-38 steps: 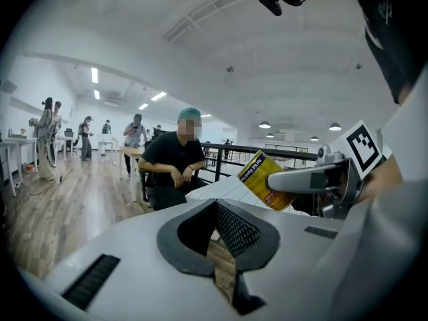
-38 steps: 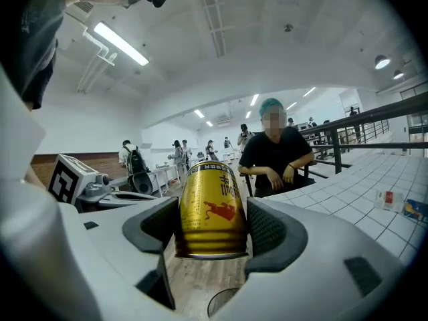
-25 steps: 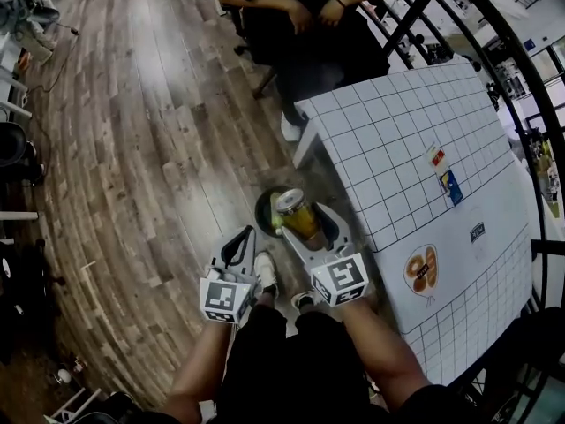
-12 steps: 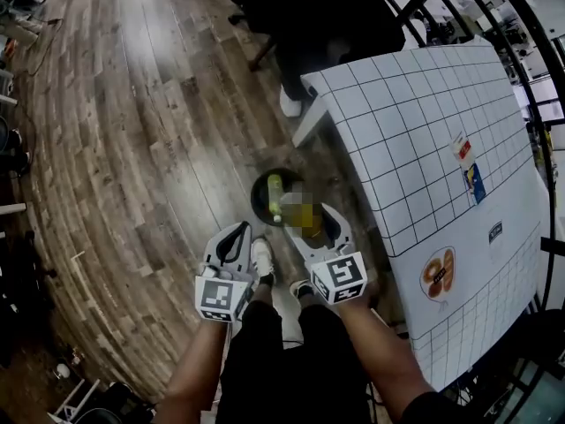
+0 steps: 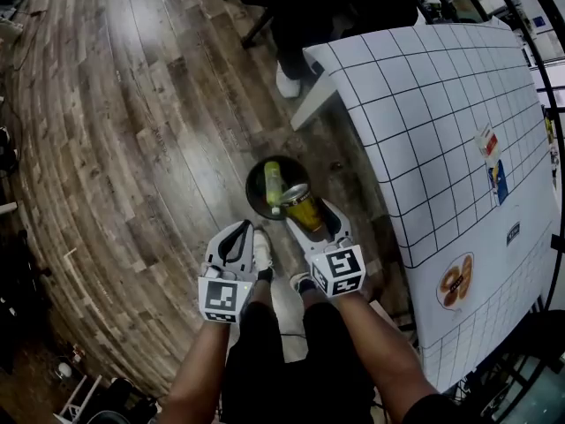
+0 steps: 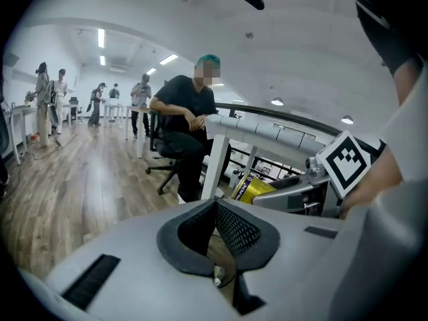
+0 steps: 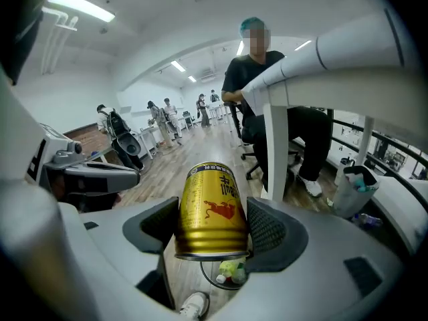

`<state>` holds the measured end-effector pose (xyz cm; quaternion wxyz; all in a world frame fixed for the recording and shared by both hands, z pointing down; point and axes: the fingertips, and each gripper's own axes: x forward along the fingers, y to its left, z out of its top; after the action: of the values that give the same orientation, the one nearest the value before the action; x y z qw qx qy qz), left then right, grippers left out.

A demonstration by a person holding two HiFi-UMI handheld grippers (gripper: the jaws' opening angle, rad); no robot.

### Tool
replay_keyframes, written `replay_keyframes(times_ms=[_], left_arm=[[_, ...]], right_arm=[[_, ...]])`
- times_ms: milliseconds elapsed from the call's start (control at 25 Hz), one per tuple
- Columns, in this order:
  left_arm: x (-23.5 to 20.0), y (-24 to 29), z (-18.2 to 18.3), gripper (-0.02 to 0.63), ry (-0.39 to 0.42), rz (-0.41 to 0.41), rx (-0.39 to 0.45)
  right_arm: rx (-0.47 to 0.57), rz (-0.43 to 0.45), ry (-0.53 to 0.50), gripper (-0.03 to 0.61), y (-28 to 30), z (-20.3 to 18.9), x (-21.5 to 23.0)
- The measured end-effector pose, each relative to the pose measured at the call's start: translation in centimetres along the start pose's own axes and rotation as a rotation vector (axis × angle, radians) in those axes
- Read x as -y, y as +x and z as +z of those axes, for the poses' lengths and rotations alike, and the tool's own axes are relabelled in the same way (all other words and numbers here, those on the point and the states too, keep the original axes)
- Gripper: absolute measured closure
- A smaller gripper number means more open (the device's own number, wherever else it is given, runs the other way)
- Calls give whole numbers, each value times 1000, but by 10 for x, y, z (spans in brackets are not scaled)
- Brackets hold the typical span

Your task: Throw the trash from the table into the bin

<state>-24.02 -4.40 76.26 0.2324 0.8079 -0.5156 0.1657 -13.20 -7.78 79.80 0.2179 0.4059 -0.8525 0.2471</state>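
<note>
The can is pinched by its sides in the jaws of my right gripper, and its lid end tips away from me. I grip it round the middle so that, as I judge it, one spreading of the jaws lets it drop clean. It hangs over the near rim of the bin. In the right gripper view the bin's mouth shows straight below the can. A bottle already lies inside. I judge the can is close to release but not yet let go.

My left gripper hangs just beside the right one, off to the bin's near left. Its jaws are pressed together on nothing. It has no part in this drop, so I keep it clear of the opening.

The bin stands on the floor by the corner of the counter, near my shoes. Wrappers lie on the counter, well apart from the bin, so more trash is left to carry over.
</note>
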Motion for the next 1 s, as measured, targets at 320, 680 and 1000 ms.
replay_keyframes(times_ms=[320,680,1000], left_arm=[[-16,18,-35,591,-36,7,-54],[-16,23,-40,591,-30,-11,-76],[-1,22,-26,591,-24,-31,-63]], right_arm=[[-67,-17,6,255,33,-35,19],[-194,-44,-38,206,49,-63,23],[-185,-37,-37,207,25,-50,7]])
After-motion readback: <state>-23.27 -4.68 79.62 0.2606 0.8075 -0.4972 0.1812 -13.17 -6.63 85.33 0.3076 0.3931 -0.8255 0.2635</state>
